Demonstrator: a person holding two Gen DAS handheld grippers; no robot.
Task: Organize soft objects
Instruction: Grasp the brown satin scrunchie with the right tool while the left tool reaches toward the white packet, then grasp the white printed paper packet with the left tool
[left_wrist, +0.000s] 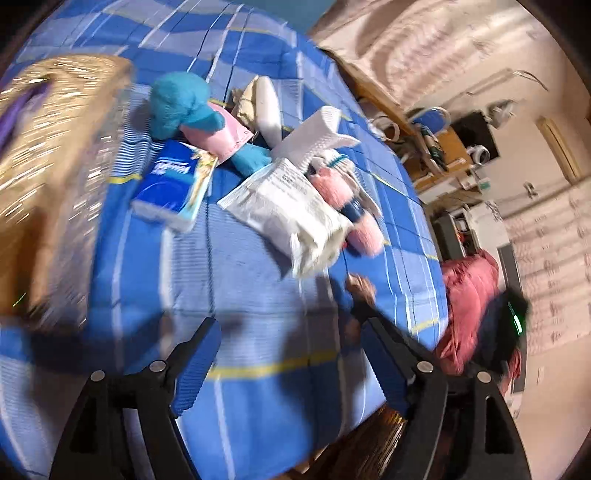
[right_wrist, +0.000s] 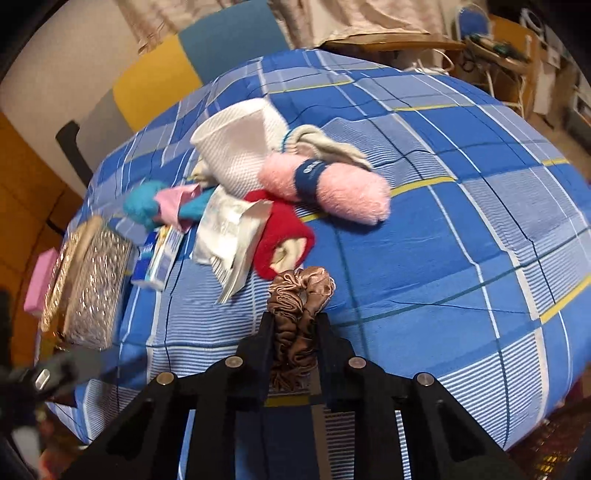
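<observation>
Two grippers work over a blue plaid bedspread (right_wrist: 461, 206) strewn with soft things. At far left stands a woven basket (right_wrist: 88, 280), the likely destination. Right of it lie a blue tissue pack (right_wrist: 157, 258), a teal plush toy (right_wrist: 142, 206), a white packet (right_wrist: 225, 229), a red sock (right_wrist: 284, 236), a white knit cloth (right_wrist: 236, 147) and a pink fluffy roll (right_wrist: 332, 192) bound by a navy band (right_wrist: 310, 175).

The right gripper (right_wrist: 295, 328) has its fingers pressed onto a brown satin scrunchie (right_wrist: 301, 295), held near the bedspread's near edge, just in front of the red sock. The left gripper (left_wrist: 291, 365) hangs with fingers spread wide and holds nothing.

Risks, as judged: satin is slippery and only part of the ring sits between the fingers, so the scrunchie could slide out on the way to the basket. A carry leftward crosses the pile, where the dangling loop could snag the white packet. The left wrist view is heavily blurred, so fast motion near the basket could knock it.

View differences: only the right wrist view shows the red sock and how the grasp sits. The left wrist view shows the basket large at left, and a crimson quilted bundle (left_wrist: 469, 306) beyond the bedspread's right edge; a brown spot there may be the scrunchie, too blurred to tell.
</observation>
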